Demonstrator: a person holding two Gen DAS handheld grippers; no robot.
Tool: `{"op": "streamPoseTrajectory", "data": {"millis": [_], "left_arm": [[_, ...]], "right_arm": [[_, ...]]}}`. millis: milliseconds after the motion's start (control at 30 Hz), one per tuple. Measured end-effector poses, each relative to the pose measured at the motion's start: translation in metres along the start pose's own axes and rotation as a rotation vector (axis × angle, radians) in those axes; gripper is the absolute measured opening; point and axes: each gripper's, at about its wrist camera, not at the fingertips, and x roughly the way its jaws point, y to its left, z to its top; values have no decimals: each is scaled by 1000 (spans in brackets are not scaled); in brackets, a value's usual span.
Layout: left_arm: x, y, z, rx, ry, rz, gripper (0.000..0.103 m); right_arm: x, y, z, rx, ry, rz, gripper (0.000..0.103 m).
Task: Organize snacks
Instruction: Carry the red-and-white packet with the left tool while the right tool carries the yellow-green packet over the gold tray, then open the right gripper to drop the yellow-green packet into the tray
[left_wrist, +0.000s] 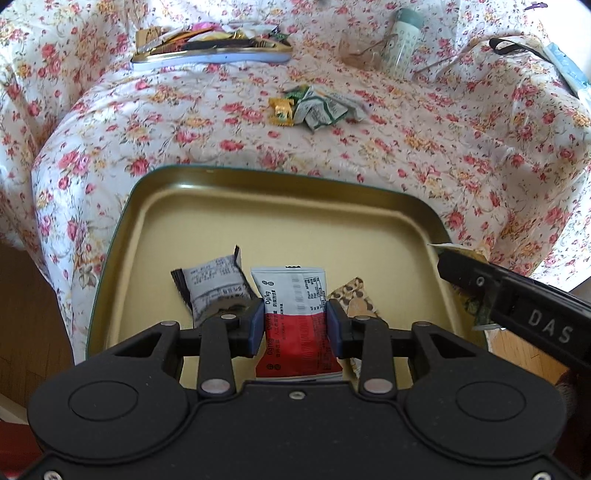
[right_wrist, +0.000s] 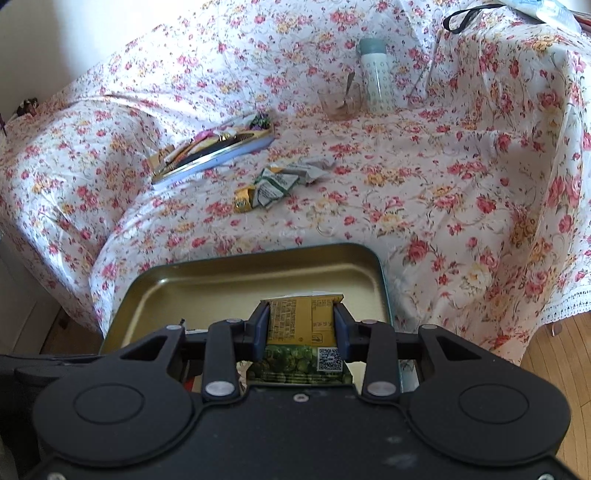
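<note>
Right now each gripper carries one packet above the gold tray (left_wrist: 258, 206), so the coming move looks like a plain release straight down. Nearest, the left gripper (left_wrist: 296, 326) has its blue pads (left_wrist: 257, 326) clamped on the sides of a red-and-grey packet (left_wrist: 297, 317), whose long axis runs away along the fingers; "0g/kg" can be read on its red half, the rest being small print and a barcode. Just beyond, lying in the tray, are a black-and-white packet (left_wrist: 214, 288) on the left and a brown patterned one (left_wrist: 351, 295) on the right, so the held packet hangs between them. The right gripper (right_wrist: 301, 330) comes in at the tray's right side, "DAS" moulded on its body in the left view; its pads pinch a yellow-and-green packet (right_wrist: 304, 332) with a QR code, long axis also forward, over the right part of the tray. Farther off on the floral cloth (left_wrist: 406, 155) lies a loose pile (left_wrist: 314, 107) of green-and-white wrappers and a yellow one. Beyond stand a second tray (left_wrist: 210, 50) heaped with snacks, a glass (right_wrist: 341, 99) and a bottle (right_wrist: 376, 74).
</note>
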Motion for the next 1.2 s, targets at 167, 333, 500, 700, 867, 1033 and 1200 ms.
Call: {"op": "streamPoseTrajectory", "data": {"millis": [167, 333, 500, 700, 867, 1033, 1200], "left_arm": [[2, -2, -4, 9, 1, 28, 43], [-4, -3, -5, 15, -31, 47, 43], [-6, -5, -6, 23, -42, 66, 44], [-6, -5, -6, 22, -44, 85, 44], [-7, -5, -7, 24, -49, 96, 44], [-7, -4, -7, 22, -47, 98, 44], [-6, -4, -8, 19, -46, 107, 44]], "right_arm": [[4, 3, -5, -21, 17, -22, 38], [4, 4, -6, -34, 22, -35, 38], [5, 3, -7, -35, 33, -42, 39], [6, 4, -6, -40, 54, -23, 40], [6, 6, -8, -47, 55, -19, 40], [7, 6, -8, -50, 55, -18, 40], [9, 6, -9, -51, 64, -18, 40]]}}
